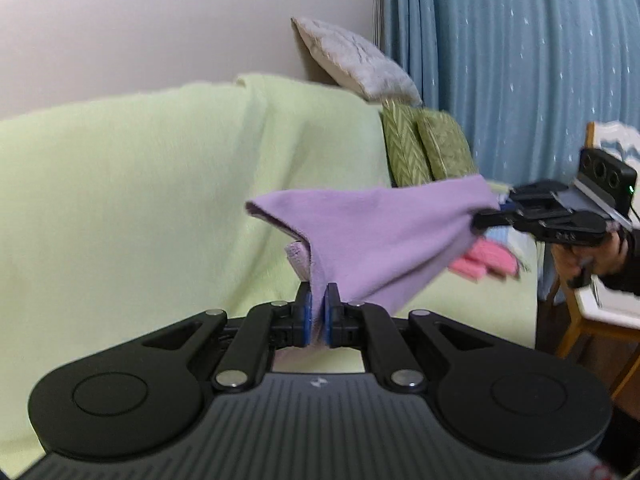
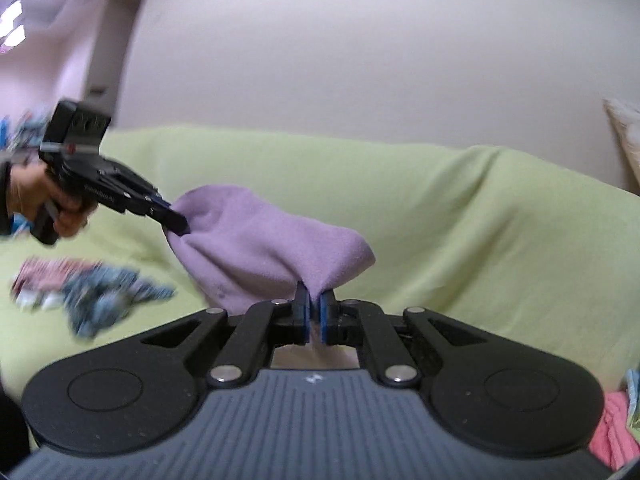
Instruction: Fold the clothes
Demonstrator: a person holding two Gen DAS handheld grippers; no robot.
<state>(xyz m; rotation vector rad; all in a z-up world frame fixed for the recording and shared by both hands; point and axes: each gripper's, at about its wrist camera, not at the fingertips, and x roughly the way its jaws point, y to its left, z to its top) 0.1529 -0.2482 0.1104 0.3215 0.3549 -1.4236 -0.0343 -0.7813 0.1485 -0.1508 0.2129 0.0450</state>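
A lilac cloth [image 1: 372, 232] hangs in the air over a sofa covered in pale green fabric, stretched between both grippers. My left gripper [image 1: 319, 300] is shut on one edge of it, the fabric pinched between its blue pads. In the left wrist view my right gripper [image 1: 486, 216] grips the far corner at the right. The right wrist view shows the same lilac cloth [image 2: 264, 248] pinched in my right gripper [image 2: 315, 300], and my left gripper [image 2: 178, 224] clamps its other end at the left, held by a hand.
The green sofa cover [image 1: 120, 184] fills the background. Pink folded cloth [image 1: 486, 262] lies on the seat at the right, green patterned cushions [image 1: 424, 148] and a grey pillow [image 1: 352, 58] beside blue curtains [image 1: 520, 60]. A blue patterned garment [image 2: 108, 296] and a striped one [image 2: 52, 272] lie on the seat.
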